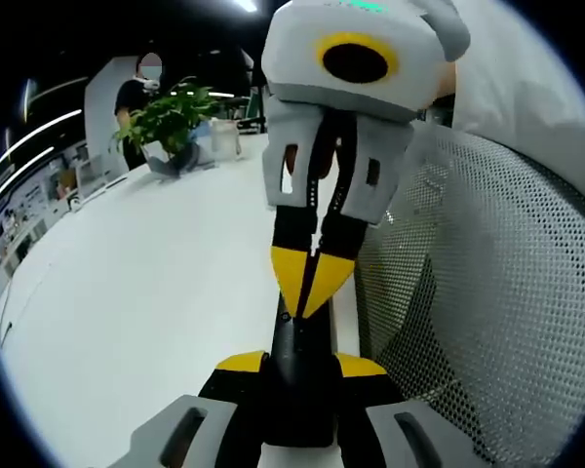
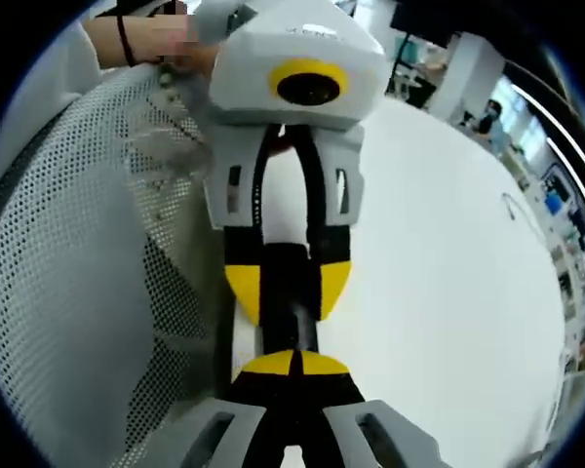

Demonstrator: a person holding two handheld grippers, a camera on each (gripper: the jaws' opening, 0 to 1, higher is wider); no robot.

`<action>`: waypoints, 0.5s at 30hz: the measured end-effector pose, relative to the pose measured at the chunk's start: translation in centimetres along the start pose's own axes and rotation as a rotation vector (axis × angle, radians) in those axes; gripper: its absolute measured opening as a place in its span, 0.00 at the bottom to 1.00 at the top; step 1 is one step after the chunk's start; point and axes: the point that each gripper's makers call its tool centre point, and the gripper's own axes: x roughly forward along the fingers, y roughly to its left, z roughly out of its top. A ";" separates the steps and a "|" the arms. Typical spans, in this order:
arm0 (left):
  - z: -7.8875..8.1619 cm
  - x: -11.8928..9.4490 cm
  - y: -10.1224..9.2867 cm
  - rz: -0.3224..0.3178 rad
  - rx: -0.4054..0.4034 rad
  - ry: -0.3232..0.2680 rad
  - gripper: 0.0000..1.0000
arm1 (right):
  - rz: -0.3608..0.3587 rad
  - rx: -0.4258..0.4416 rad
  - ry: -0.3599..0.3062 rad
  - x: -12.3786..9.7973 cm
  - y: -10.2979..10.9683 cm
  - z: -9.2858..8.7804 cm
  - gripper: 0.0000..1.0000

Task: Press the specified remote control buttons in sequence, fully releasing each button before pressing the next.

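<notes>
Two grippers are recorded meeting over one black remote control (image 1: 297,405), tip to tip, above a white table (image 1: 136,292).

Left gripper view, from left to right: a potted plant (image 1: 171,117) is noted at the far edge of the table, with a person (image 1: 135,93) standing behind it. At centre, the left gripper (image 1: 300,366) rises from the bottom edge. Its yellow-tipped jaws are parted only by the width of the remote control, which is clamped between them and points away from the camera. The right gripper (image 1: 312,281) comes down from the top. Its yellow tips are pressed together with no gap and are set on the upper face of the remote control, near its far end. Which button lies beneath cannot be told. To the right, a grey mesh chair back (image 1: 487,292) is observed, and a white sleeve (image 1: 526,88) above it.

Right gripper view, from left to right: the mesh chair back (image 2: 68,263) is seen, with a hand (image 2: 146,39) wearing a dark wristband at the top. At centre, the remote control (image 2: 289,278) is held between the left gripper's (image 2: 289,290) yellow tips. The right gripper's (image 2: 294,364) own tips are closed on nothing and touch the remote control. To the right, bare table (image 2: 448,273) is noted.
</notes>
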 end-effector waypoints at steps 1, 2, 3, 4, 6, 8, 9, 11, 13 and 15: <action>0.0 0.0 0.0 0.000 0.000 0.000 0.25 | -0.003 0.002 0.002 0.0 0.0 0.0 0.00; 0.0 0.0 0.0 0.001 0.000 0.000 0.25 | -0.008 0.009 -0.003 0.0 -0.1 -0.1 0.00; 0.0 0.0 0.0 0.003 -0.001 0.000 0.25 | -0.010 0.087 -0.028 0.0 -0.3 0.0 0.00; 0.0 0.0 0.0 0.003 -0.001 0.000 0.25 | -0.006 0.115 -0.040 0.0 -0.3 0.0 0.00; 0.0 0.0 0.0 0.004 -0.002 0.000 0.25 | -0.004 0.181 -0.065 -0.1 -0.5 0.0 0.00; 0.0 0.0 0.0 0.004 -0.002 0.000 0.25 | 0.003 0.194 -0.078 -0.2 -0.5 -0.1 0.00; 0.0 0.0 0.0 0.004 -0.003 -0.001 0.25 | 0.016 0.208 -0.087 -0.2 -0.5 -0.1 0.00; 0.1 0.0 0.0 0.005 -0.004 -0.001 0.25 | 0.045 0.244 -0.101 -0.3 -0.5 0.0 0.00; 0.1 0.0 0.0 0.005 -0.004 -0.002 0.25 | 0.071 0.313 -0.112 -0.3 -0.5 0.0 0.00; 0.0 0.0 0.0 0.006 -0.004 -0.002 0.25 | 0.058 0.312 -0.102 -0.3 -1.0 -0.2 0.00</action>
